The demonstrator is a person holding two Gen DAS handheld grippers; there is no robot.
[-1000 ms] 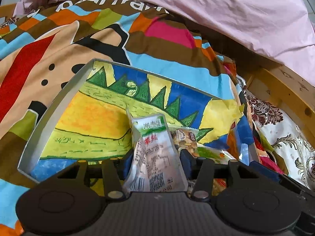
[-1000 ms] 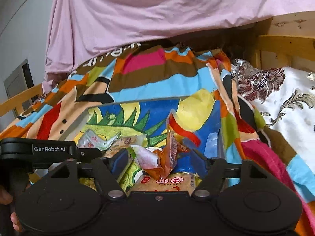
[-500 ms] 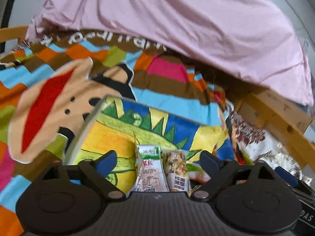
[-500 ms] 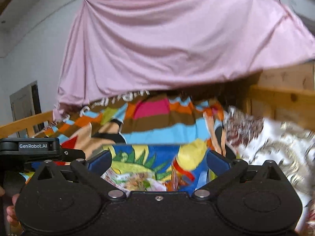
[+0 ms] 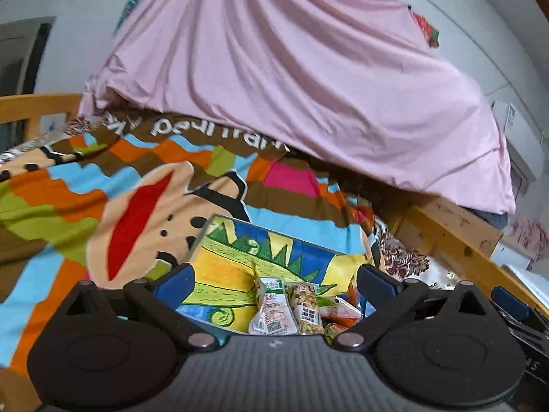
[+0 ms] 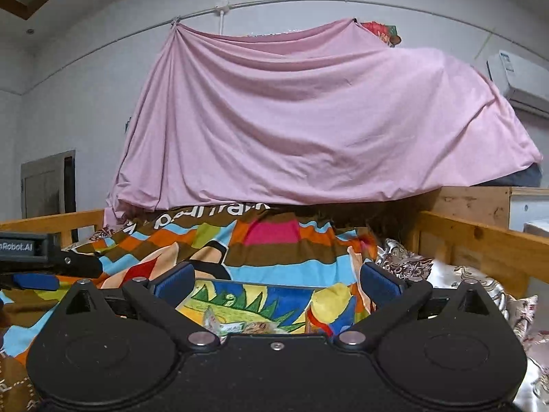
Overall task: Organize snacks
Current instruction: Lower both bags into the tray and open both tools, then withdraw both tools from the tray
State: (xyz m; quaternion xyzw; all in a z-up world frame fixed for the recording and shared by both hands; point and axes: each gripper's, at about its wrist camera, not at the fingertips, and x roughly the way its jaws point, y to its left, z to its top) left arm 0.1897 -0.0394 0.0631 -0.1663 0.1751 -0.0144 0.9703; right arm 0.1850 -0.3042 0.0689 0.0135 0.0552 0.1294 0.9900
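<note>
A shallow box painted with a green dinosaur lies on the striped bedspread. In it rest a white and green packet, a nut bar packet and orange packets. My left gripper hangs above and short of them; its jaws are opening, with nothing between them. In the right wrist view the box shows low, holding a pale packet and a red-orange wrapper. My right gripper stands open and empty above it. The left gripper's body juts in at the left edge.
A colourful striped bedspread covers the bed. A pink sheet hangs over a tall heap behind. A wooden bed rail runs on the right, with a patterned satin quilt beside it. An air conditioner sits high right.
Both grippers let go of their packets, opened wide, and drew up and back from the box. The white and green packet and the red-orange wrapper now lie in the box.
</note>
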